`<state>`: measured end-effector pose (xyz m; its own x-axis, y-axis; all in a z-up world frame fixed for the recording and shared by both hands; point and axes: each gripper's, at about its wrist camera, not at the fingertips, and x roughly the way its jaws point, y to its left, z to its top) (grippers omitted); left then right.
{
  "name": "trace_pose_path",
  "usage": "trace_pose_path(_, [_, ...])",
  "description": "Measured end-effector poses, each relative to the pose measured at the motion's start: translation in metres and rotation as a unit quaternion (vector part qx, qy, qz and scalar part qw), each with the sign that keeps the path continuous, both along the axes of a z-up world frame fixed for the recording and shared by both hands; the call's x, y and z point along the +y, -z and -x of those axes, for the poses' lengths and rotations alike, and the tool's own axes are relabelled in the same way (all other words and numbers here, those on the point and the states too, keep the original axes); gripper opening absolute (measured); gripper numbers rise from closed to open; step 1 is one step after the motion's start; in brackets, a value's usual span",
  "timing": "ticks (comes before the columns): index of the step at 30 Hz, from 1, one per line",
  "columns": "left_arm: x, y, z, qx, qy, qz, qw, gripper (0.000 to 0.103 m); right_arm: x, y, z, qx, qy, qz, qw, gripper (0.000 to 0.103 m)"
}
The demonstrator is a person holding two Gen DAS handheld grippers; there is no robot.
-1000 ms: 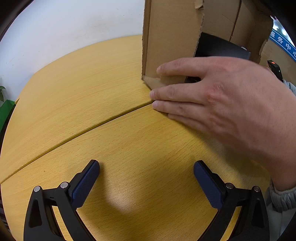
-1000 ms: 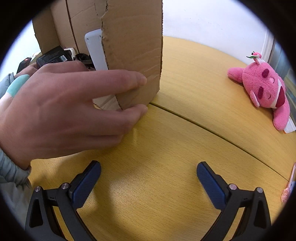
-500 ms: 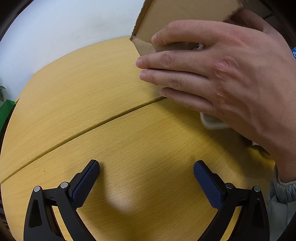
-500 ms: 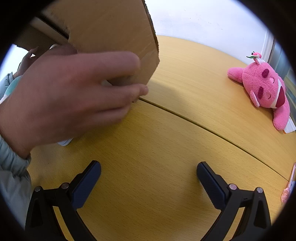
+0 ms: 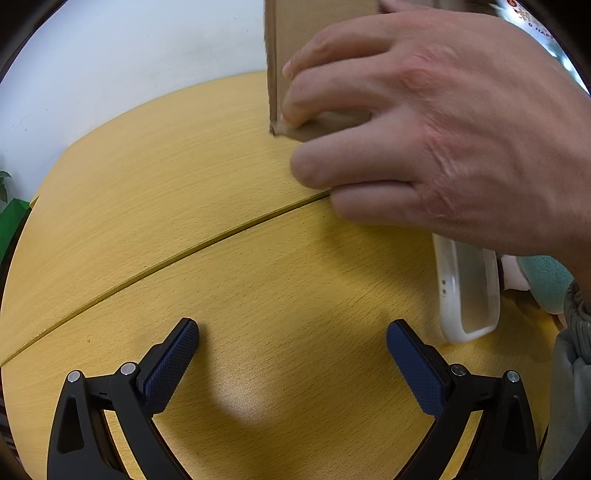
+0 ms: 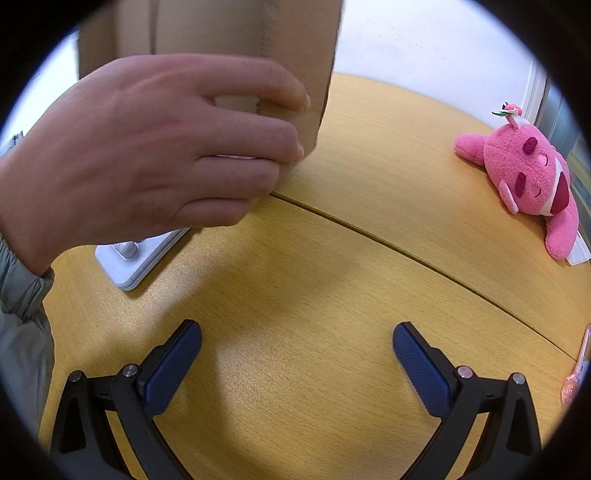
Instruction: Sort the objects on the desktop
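Counter (image 6: 332, 295): yellow woodgrain. Cardboard box (image 6: 240, 48): brown. Plush toy (image 6: 528, 177): pink. Tongs pads (image 6: 173, 365): dark blue, textured.

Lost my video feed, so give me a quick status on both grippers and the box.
Left gripper open, right gripper open, both empty. Bare hands holding cardboard box off the table. White phone case lying underneath.

Almost nothing can be read here. Far ahead and to the right of the left tool, a sign (image 5: 532, 18) at the picture's upper edge carries light characters, too blurred and cropped to make out.
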<state>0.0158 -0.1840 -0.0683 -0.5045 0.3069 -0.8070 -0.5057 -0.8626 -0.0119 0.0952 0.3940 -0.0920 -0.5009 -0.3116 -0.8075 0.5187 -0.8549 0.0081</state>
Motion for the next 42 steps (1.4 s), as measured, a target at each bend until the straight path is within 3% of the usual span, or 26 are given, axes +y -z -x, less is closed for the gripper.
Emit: trace_pose_path(42, [0.0027, -0.0021, -0.0011, 0.000, 0.000, 0.000, 1.0000, 0.103, -0.0001, -0.0007, 0.0000, 0.000, 0.000, 0.000, 1.000, 0.103])
